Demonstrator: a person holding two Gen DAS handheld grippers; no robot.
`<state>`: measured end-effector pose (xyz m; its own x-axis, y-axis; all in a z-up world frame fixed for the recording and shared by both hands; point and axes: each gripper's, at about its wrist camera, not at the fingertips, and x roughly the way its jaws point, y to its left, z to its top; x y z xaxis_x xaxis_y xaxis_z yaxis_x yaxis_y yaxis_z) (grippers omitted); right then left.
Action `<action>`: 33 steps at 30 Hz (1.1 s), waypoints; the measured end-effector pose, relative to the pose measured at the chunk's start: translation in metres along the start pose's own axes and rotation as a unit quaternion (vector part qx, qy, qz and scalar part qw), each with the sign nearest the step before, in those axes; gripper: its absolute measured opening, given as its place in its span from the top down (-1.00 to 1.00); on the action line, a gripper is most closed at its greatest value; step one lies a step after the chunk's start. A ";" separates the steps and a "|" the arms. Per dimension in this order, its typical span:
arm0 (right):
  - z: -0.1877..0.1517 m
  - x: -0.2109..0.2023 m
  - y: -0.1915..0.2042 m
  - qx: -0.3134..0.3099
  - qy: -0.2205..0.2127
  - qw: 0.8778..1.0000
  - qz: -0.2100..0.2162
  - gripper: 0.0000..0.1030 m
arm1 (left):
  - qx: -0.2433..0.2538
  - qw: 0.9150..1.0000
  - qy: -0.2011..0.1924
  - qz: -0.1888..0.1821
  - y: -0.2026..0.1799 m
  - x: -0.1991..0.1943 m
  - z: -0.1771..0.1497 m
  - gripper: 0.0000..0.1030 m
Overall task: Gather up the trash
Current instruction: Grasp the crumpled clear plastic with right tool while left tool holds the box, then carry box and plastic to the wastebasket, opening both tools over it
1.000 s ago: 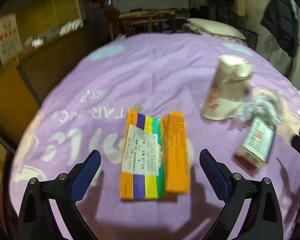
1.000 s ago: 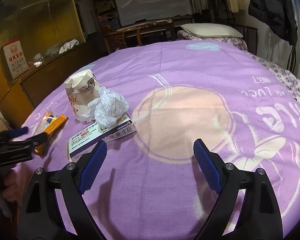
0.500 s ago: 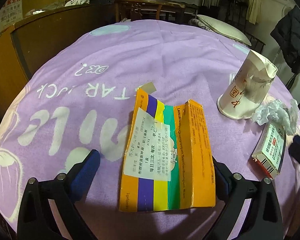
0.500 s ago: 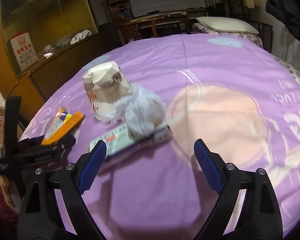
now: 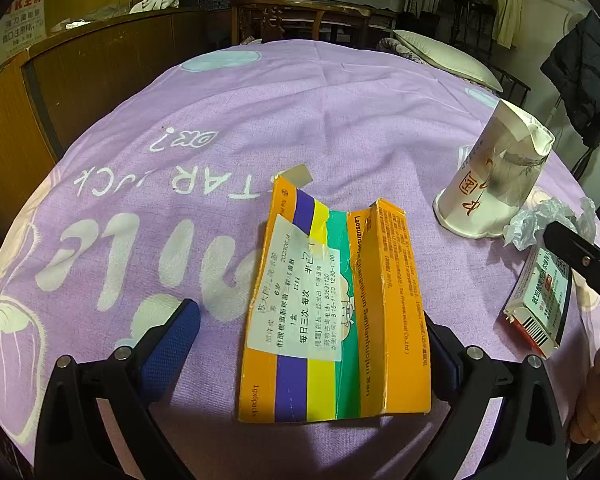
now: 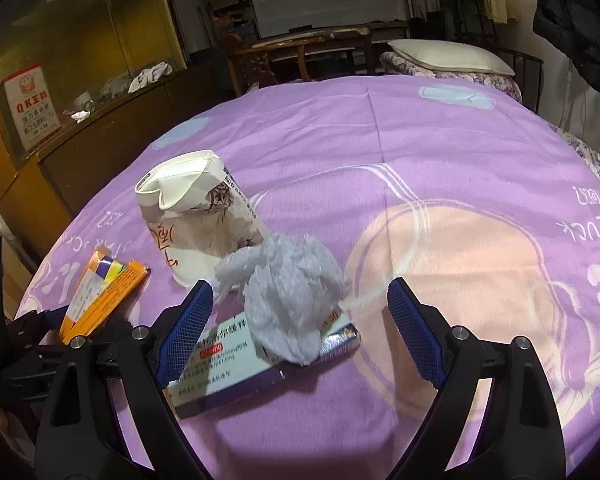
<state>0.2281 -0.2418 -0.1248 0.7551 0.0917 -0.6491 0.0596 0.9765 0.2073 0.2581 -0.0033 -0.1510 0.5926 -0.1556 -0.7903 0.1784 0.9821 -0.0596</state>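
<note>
Pick-up step in hand: flattened orange striped cardboard carton (image 5: 332, 312) lies on purple bedspread (image 5: 220, 120) between spread fingers of left gripper (image 5: 312, 344), unpinched; right gripper (image 6: 300, 336), narrowing but unclamped, straddles crumpled white tissue (image 6: 288, 292) at 12 o'clock; closing is needed next.

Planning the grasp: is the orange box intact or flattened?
Flattened. The orange box lies torn open and spread flat on the purple sheet, panels side by side.

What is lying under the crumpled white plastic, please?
The crumpled white plastic rests on a white and purple medicine box, covering its middle. The box lies flat on the purple cloth. The print beneath the plastic is hidden.
</note>
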 end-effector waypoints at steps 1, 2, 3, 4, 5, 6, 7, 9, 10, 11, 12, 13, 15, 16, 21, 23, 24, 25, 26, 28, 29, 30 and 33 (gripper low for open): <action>0.000 0.001 0.000 -0.002 0.001 1.000 0.002 -0.26 | 0.000 1.000 0.000 0.000 0.000 0.000 0.000 -0.89; 0.000 0.002 0.001 -0.003 0.003 1.000 0.008 -0.01 | 0.000 1.000 0.000 0.000 0.000 0.000 0.000 -0.89; 0.000 0.002 0.000 -0.002 0.004 1.000 0.013 0.46 | -0.001 1.000 0.000 -0.001 0.001 -0.001 -0.001 -0.89; -0.001 0.001 -0.001 0.000 0.001 1.000 0.020 0.56 | -0.002 1.000 -0.001 -0.002 0.002 -0.002 -0.001 -0.89; -0.001 -0.004 -0.002 0.002 -0.010 1.000 0.027 0.58 | -0.003 1.000 -0.001 -0.004 0.002 -0.002 -0.001 -0.89; -0.003 -0.011 -0.003 0.003 -0.028 0.999 0.037 0.59 | -0.004 1.000 -0.002 -0.006 0.003 -0.003 -0.001 -0.89; -0.005 -0.018 -0.003 0.000 -0.047 0.998 0.047 0.59 | -0.007 1.000 -0.003 -0.009 0.005 -0.004 -0.001 -0.89; -0.008 -0.026 0.000 -0.008 -0.063 0.997 0.049 0.59 | -0.012 1.000 -0.006 -0.017 0.008 -0.005 -0.002 -0.89; -0.010 -0.028 0.002 -0.013 -0.066 0.997 0.050 0.58 | -0.016 1.000 -0.007 -0.022 0.010 -0.006 -0.002 -0.89; -0.011 -0.029 0.004 -0.018 -0.066 0.996 0.054 0.58 | -0.020 0.999 -0.009 -0.027 0.012 -0.007 -0.002 -0.89; -0.010 -0.030 0.005 -0.021 -0.066 0.996 0.055 0.58 | -0.023 0.999 -0.011 -0.031 0.013 -0.008 -0.002 -0.89; -0.010 -0.030 0.005 -0.021 -0.066 0.996 0.055 0.58 | -0.025 0.999 -0.012 -0.034 0.013 -0.009 -0.002 -0.89; -0.009 -0.028 0.004 -0.016 -0.061 0.996 0.058 0.57 | -0.031 0.999 -0.014 -0.040 0.015 -0.010 -0.002 -0.88; -0.009 -0.027 0.002 -0.012 -0.058 0.996 0.060 0.56 | -0.034 0.998 -0.016 -0.042 0.016 -0.011 -0.002 -0.88; -0.009 -0.024 0.000 -0.006 -0.049 0.997 0.065 0.53 | -0.039 0.998 -0.028 -0.046 0.016 -0.015 -0.003 -0.61; -0.010 -0.023 0.000 -0.008 -0.046 0.997 0.066 0.53 | -0.034 0.998 -0.033 -0.051 0.015 -0.016 -0.003 -0.29; -0.010 -0.023 0.000 -0.009 -0.046 0.997 0.067 0.53 | -0.032 0.997 -0.035 -0.053 0.015 -0.017 -0.004 -0.19; -0.010 -0.023 0.000 -0.010 -0.047 0.997 0.067 0.53 | -0.031 0.997 -0.037 -0.052 0.014 -0.019 -0.004 -0.14; -0.010 -0.024 0.000 -0.010 -0.048 0.997 0.067 0.53 | -0.032 0.997 -0.041 -0.049 0.014 -0.021 -0.005 -0.11; -0.011 -0.027 0.001 -0.009 -0.053 0.997 0.058 0.57 | -0.033 0.997 -0.047 -0.047 0.013 -0.028 -0.007 -0.09; -0.011 -0.030 0.001 -0.007 -0.054 0.997 0.053 0.57 | -0.033 0.997 -0.049 -0.048 0.013 -0.033 -0.009 -0.09; -0.013 -0.034 0.001 -0.003 -0.052 0.997 0.056 0.57 | -0.031 0.997 -0.051 -0.047 0.013 -0.040 -0.011 -0.09; -0.018 -0.047 0.004 0.009 -0.049 0.995 0.083 0.57 | -0.021 0.996 -0.070 -0.041 0.016 -0.071 -0.017 -0.09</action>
<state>0.1810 -0.2382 -0.1066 0.8150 0.2318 -0.5311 -0.0609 0.9457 0.3193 0.2055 0.0252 -0.1065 0.6824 -0.2450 -0.6887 0.1993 0.9688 -0.1471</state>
